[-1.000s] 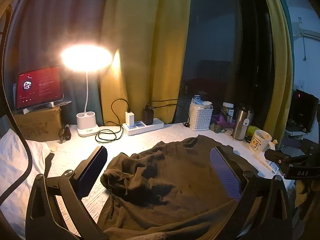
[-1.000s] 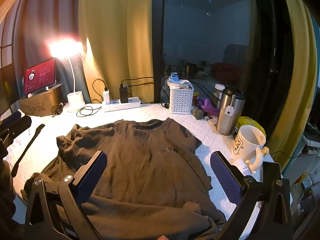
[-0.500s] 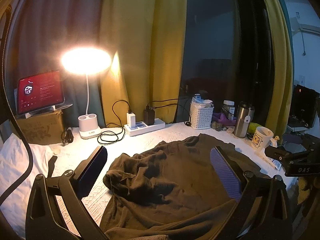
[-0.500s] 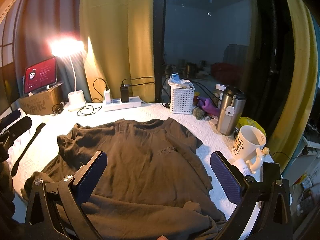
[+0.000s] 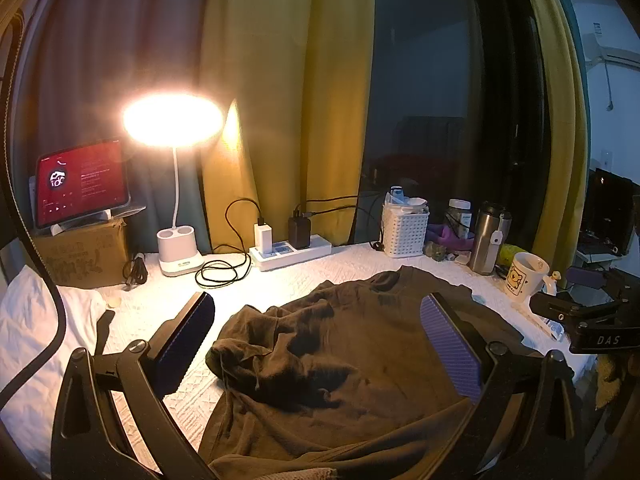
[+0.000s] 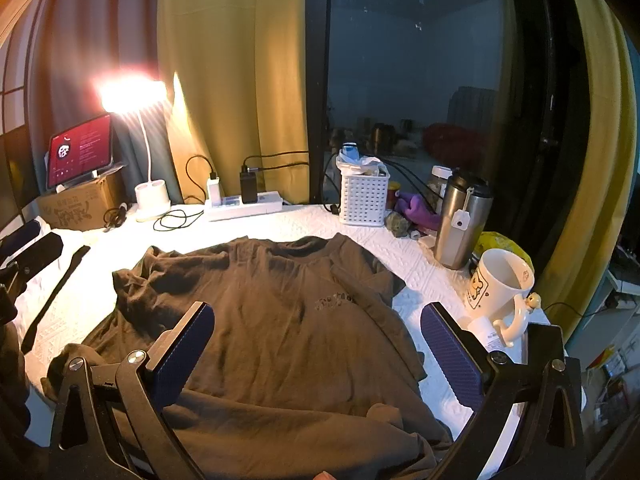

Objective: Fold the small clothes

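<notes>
Both tools wide, empty: left tool [image 5: 316, 344], right tool [image 6: 316, 344] above brown shirt [image 6: 280, 320]; mug [image 6: 500, 284] crowds right edge.

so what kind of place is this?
Likely a home room at night, a cluttered table by a curtained window: lit desk lamp, power strip with chargers, cartoon mug, brown T-shirt spread out.

Looks like someone's bedroom at night: mustard curtains [image 6: 224, 80] over a dark window [image 6: 408, 80], a lit desk lamp [image 5: 172, 124] far left beside a tablet [image 5: 80, 182] on a cardboard box [image 5: 84, 254], plus a power strip [image 5: 292, 250] and cartoon mug [image 6: 500, 286].
</notes>
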The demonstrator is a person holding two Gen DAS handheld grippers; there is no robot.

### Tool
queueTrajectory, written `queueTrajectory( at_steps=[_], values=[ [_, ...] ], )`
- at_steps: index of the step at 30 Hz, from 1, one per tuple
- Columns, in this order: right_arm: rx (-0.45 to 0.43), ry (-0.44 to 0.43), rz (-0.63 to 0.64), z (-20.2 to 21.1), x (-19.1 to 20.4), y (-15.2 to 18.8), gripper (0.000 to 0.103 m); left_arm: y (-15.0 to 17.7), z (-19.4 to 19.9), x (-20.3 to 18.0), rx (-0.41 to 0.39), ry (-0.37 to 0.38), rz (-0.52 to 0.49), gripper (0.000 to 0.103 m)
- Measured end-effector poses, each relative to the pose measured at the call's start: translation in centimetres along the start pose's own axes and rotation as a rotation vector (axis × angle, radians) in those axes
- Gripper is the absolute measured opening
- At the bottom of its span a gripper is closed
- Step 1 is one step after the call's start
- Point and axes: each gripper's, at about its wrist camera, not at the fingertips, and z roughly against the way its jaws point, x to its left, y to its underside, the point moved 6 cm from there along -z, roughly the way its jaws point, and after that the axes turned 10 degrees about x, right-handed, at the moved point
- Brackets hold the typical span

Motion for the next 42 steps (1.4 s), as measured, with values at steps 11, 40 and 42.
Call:
queueTrajectory(
  at_steps=[11,40,42],
  values=[
    [0.000,0.000,-0.003,-0.2,-0.1,-0.1,0.103,0.1,-0.2,0.1,0.004,-0.002,-0.005,0.101],
    [0.048,-0.023,-0.006,-3.7,-0.8,-0.5,0.103,-0.4,-2.8,-1.1,0.042,-0.023,-0.022,0.101],
    [0.057,-0.026,-0.006,-4.2,-0.9,-0.5,0.103,-0.5,-3.4,-1.2,0.052,-0.024,-0.023,0.101]
  ],
)
